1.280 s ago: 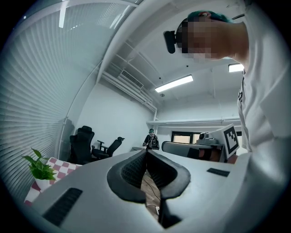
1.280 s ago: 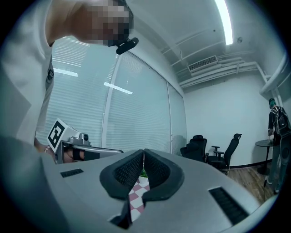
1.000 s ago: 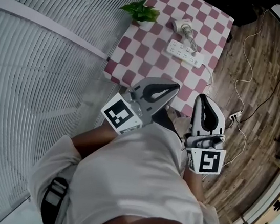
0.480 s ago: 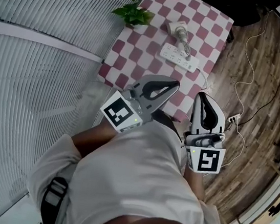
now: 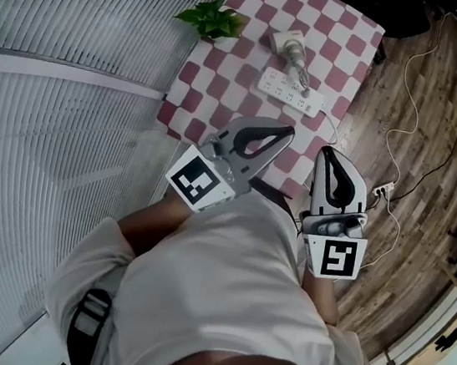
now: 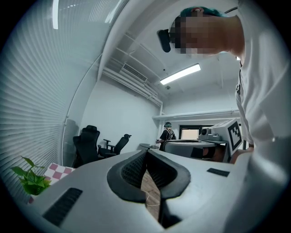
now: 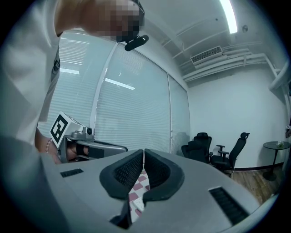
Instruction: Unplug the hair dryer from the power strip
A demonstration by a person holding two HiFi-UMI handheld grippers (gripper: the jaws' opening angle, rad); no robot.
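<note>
A white hair dryer [image 5: 288, 46] lies on the table with the pink-and-white checked cloth [image 5: 224, 92]. Its cord runs to a white power strip [image 5: 290, 92] just in front of it. Both grippers are held level at the table's near edge, short of the strip. My left gripper [image 5: 287, 132] is shut and empty, as its own view shows [image 6: 146, 153]. My right gripper [image 5: 326, 154] hangs off the table's near right corner, also shut with nothing held [image 7: 143, 151]. Under its jaws I glimpse the power strip [image 7: 137, 206] on the cloth.
A small green plant [image 5: 208, 18] stands at the table's far left corner [image 6: 32, 179]. Window blinds [image 5: 61, 112] run along the left. White cables and a small adapter [image 5: 382, 189] lie on the wooden floor at right. Office chairs [image 7: 213, 152] stand beyond.
Both grippers have crept forward toward the table, and the table sits slightly further left in the head view. Both pairs of jaws stay shut.
</note>
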